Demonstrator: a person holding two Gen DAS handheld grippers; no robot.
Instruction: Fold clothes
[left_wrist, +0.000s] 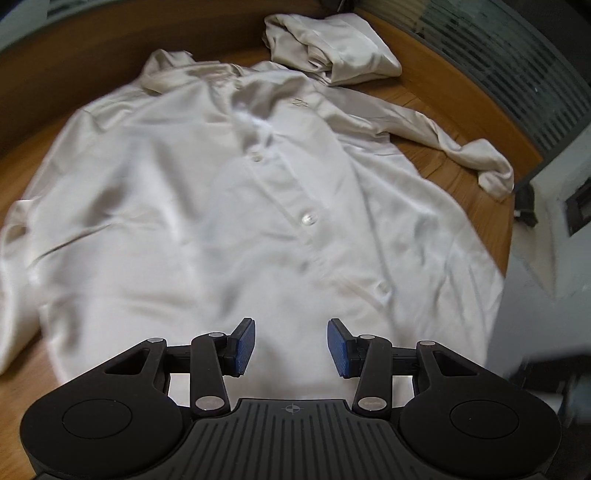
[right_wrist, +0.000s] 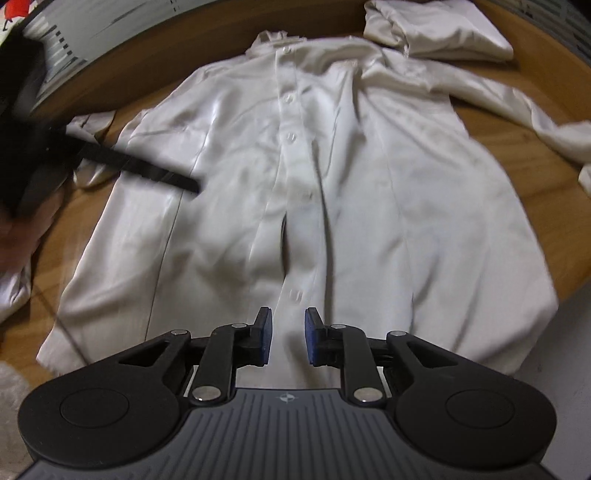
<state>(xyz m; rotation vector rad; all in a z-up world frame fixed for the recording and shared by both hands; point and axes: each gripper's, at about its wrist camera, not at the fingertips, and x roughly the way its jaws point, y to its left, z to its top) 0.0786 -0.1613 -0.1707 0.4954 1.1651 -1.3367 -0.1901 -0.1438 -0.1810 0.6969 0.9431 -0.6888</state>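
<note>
A white button-front shirt (left_wrist: 229, 206) lies spread face-up across the wooden worktop (left_wrist: 458, 173), not yet folded, its hem at the near edge. One folded garment (left_wrist: 343, 48) sits by the far edge. The left claw (left_wrist: 291, 347) stands half-open and the right claw (right_wrist: 288, 338) narrowly open, both empty above the hem.

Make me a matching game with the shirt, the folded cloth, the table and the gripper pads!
Things:
1. shirt
2. folded cloth
3. table
4. pads

Descriptions:
A. blue
B. brown wood
C. spread flat, buttons up
D. bundled beyond the collar

Pairs: 1-C, 2-D, 3-B, 4-A
</note>
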